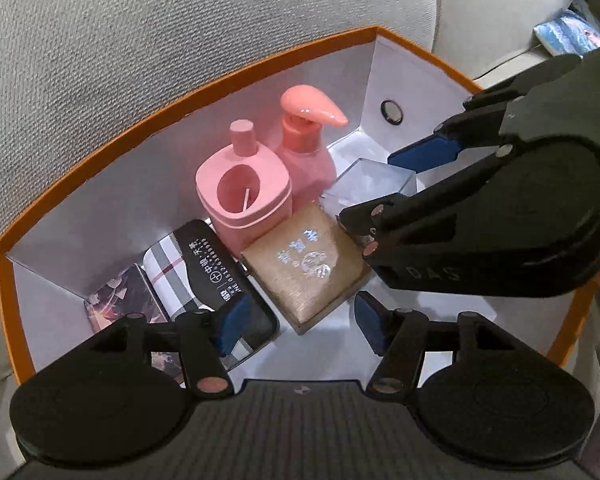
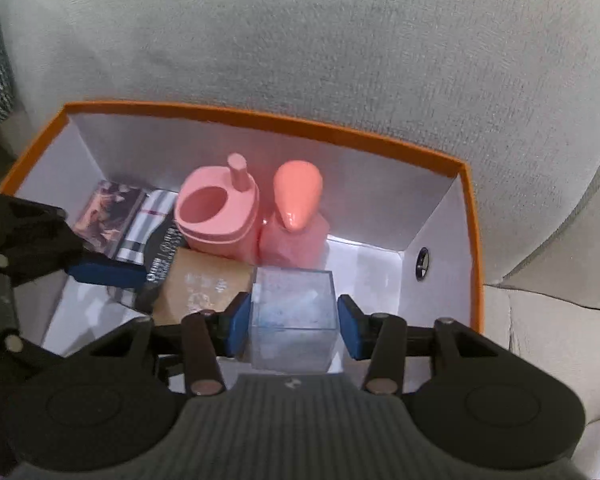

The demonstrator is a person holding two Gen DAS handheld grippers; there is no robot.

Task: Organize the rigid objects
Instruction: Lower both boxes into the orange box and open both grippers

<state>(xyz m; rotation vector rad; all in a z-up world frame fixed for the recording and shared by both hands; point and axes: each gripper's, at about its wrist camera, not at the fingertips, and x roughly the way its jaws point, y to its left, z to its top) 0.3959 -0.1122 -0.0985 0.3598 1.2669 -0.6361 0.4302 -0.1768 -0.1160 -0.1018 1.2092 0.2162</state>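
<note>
blue packet [image 1: 566, 38] on sofa: left wrist view only.

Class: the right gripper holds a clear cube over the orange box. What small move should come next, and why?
Probably lower the clear cube into the bare corner beside the pump bottle, then open. The right gripper grips it above the orange box floor.

The left gripper [image 1: 296, 322], black with blue pads, points steeply down; its jaws stand apart with nothing pressed between them. The right gripper [image 2: 294, 322], of the same black and blue build, also points steeply down; its blue pads [image 2: 239, 320] press on both sides of a clear plastic cube box [image 2: 294, 320]; the two grippers are near each other, with the right reaching in from the side in the left wrist view.
</note>
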